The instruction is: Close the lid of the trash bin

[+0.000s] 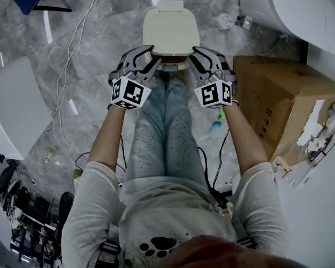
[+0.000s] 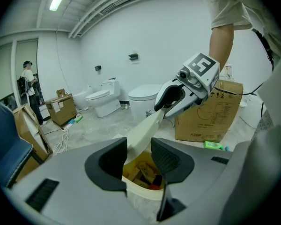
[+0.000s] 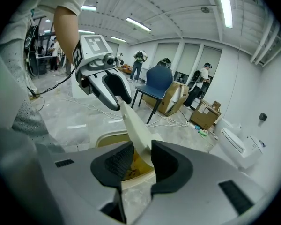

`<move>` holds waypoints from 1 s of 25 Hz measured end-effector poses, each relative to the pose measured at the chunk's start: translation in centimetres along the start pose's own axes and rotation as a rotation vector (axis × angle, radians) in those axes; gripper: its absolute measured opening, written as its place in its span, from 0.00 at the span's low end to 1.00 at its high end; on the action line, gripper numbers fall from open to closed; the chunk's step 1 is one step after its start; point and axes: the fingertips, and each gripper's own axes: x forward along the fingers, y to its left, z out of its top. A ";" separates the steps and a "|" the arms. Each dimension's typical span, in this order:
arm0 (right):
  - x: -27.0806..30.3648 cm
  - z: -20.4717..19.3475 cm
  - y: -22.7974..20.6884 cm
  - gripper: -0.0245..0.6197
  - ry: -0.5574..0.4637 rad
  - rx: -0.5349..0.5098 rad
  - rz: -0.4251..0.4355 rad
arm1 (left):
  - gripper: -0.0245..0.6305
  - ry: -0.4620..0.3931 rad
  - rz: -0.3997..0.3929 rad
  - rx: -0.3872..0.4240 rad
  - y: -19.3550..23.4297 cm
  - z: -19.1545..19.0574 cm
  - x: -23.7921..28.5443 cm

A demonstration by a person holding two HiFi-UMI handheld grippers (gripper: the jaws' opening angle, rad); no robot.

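The trash bin (image 1: pixel 170 5) stands on the floor in front of the person's knees, and its cream lid (image 1: pixel 171 29) is tilted partway up. My left gripper (image 1: pixel 148 57) is at the lid's front left corner and my right gripper (image 1: pixel 194 57) at its front right corner. In the left gripper view the lid's edge (image 2: pixel 143 130) runs between the jaws of the left gripper (image 2: pixel 139 153), against one pad only, above the rubbish in the bin (image 2: pixel 143 170). In the right gripper view the lid (image 3: pixel 136 125) passes between the jaws of the right gripper (image 3: pixel 141 161), with a gap on one side. Both grippers are open.
A large cardboard box (image 1: pixel 273 99) stands close on the right and a white toilet (image 1: pixel 290 7) behind it. Cables (image 1: pixel 72 38) trail over the grey marble floor on the left. The person's legs (image 1: pixel 162 127) lie just behind the bin. A blue chair (image 3: pixel 157 83) and several people are farther off.
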 end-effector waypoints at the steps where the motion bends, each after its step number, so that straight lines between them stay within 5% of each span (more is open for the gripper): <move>1: 0.1 -0.2 0.3 0.24 0.006 -0.012 0.000 | 0.28 0.005 -0.002 0.004 -0.2 -0.3 0.0; 25: 1.3 -3.8 4.5 0.25 0.096 -0.137 0.034 | 0.28 0.092 -0.053 0.032 -3.4 -4.4 1.1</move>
